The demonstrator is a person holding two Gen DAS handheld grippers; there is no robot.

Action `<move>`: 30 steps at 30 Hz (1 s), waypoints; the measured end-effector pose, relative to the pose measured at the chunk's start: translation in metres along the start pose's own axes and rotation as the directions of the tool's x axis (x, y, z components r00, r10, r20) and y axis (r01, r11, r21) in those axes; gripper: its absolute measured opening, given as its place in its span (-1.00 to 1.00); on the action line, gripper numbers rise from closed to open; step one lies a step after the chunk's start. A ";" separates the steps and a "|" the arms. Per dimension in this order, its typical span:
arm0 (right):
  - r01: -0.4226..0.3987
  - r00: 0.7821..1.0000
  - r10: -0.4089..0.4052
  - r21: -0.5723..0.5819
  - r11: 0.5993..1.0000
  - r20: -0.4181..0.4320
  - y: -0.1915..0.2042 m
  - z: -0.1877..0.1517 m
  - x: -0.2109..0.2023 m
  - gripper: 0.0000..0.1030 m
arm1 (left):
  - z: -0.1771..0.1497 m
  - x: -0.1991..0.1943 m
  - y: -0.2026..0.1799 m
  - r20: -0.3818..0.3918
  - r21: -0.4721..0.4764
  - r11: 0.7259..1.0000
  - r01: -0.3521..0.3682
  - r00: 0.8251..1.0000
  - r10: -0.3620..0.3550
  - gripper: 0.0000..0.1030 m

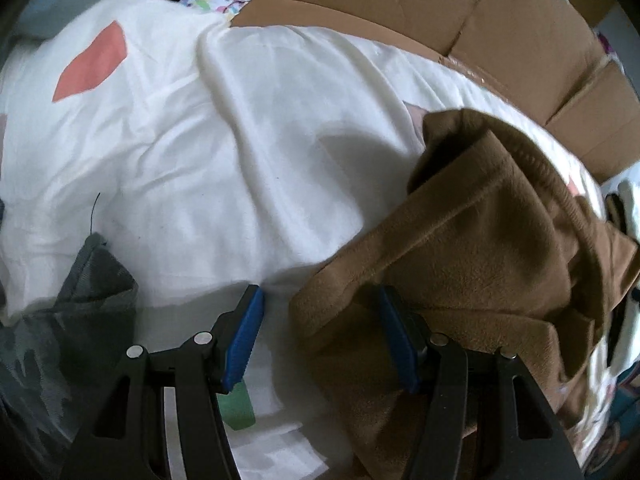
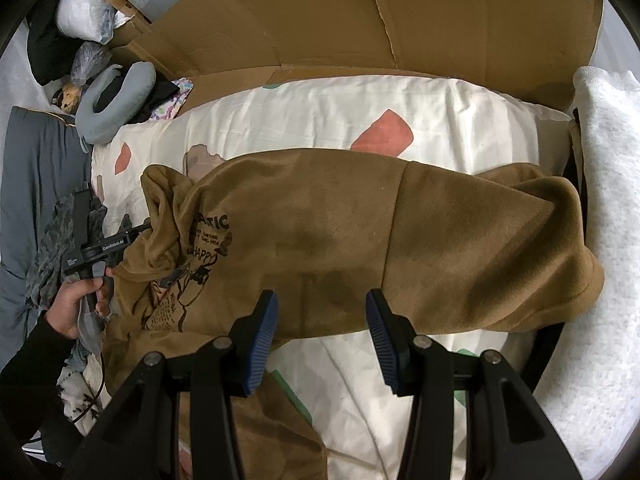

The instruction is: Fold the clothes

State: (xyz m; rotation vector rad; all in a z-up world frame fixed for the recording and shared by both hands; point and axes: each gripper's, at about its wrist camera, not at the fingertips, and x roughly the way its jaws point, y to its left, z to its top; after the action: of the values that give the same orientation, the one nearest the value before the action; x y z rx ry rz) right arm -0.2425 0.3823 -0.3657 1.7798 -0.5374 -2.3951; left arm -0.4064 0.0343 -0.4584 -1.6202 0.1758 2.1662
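The brown fleece sweatshirt (image 2: 360,240) lies bunched across the white patterned bedsheet (image 2: 328,120) just ahead of the right claw (image 2: 322,328), whose jaws stand apart and empty; it looks soft, floppy and light, best pinched at a hem or shoulder edge. Its dark print reads "HAPPY" and "...ATIC". The left claw (image 1: 320,340) gapes open at its left edge, its handle marked "GenRobot.AI".

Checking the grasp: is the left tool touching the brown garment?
Touching. The left wrist view shows the left tool open, its right finger pressed into the brown garment.
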 end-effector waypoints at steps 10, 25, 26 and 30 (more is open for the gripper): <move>0.016 1.000 -0.016 0.007 1.000 -0.017 -0.007 -0.004 0.004 -0.15 | -0.001 -0.036 0.003 0.048 0.067 0.998 0.005 0.999 -0.008 -0.90; 0.064 0.997 -0.064 0.001 0.998 -0.031 -0.027 -0.004 0.015 -0.15 | 0.001 -0.146 0.095 0.159 -0.049 0.983 -0.177 0.970 0.183 -0.90; 0.072 0.997 -0.072 -0.009 0.997 -0.031 -0.027 -0.003 0.017 -0.15 | 0.000 -0.151 0.103 0.161 -0.060 0.979 -0.194 0.966 0.201 -0.90; 0.117 0.993 -0.119 -0.057 0.992 -0.028 -0.038 0.008 0.018 -0.15 | -0.004 -0.174 0.136 0.167 -0.104 0.960 -0.261 0.947 0.276 -0.90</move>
State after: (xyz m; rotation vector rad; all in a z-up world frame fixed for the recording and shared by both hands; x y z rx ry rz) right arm -0.2509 0.4140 -0.3926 1.8720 -0.3691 -2.4280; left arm -0.4194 -0.1347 -0.3170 -1.5052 0.2716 2.5440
